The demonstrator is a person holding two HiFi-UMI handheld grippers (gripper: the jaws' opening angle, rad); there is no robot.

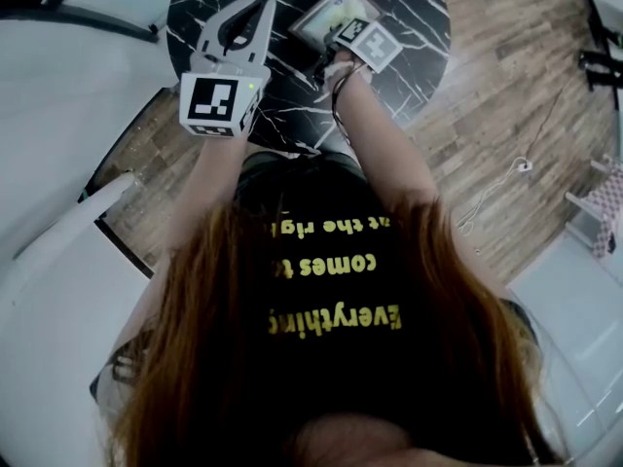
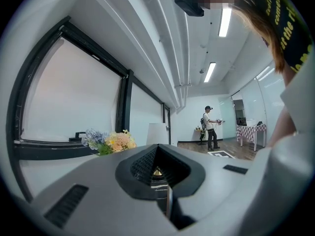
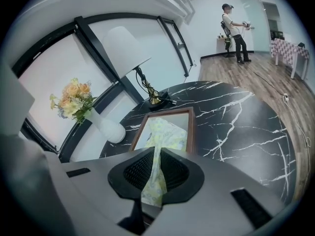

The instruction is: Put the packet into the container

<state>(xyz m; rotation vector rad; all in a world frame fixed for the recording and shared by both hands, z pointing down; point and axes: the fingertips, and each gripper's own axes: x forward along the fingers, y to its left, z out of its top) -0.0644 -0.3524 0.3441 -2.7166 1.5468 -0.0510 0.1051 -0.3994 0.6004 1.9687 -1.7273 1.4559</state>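
— Grey fingers on the right gripper: condition?

— Closed on the packet. It is pale yellow with a small printed pattern, and soft. One end is pinched between the fingers; the rest runs forward out of the grip.

— Runs forward to where?

— Into the container, a shallow rectangular tray with a brown rim and a light inside. The packet's far end spreads over that inside. Whether it rests on the tray's bottom or hangs just clear of it, I cannot tell.

— What does the container stand on?

— The table, which is round, with a black top veined in white. A lamp with a white shade stands just behind the tray. A white vase of flowers is off to the tray's left.

— And the left gripper?

— Fingers together, with nothing between them. The head view places it to the left of the container and apart from it, over the near side of the table. Its own camera looks out across the room.

— Anything further out?

— A wooden floor surrounds the table, and large dark-framed windows stand behind it. A person is standing well away by the far wall.
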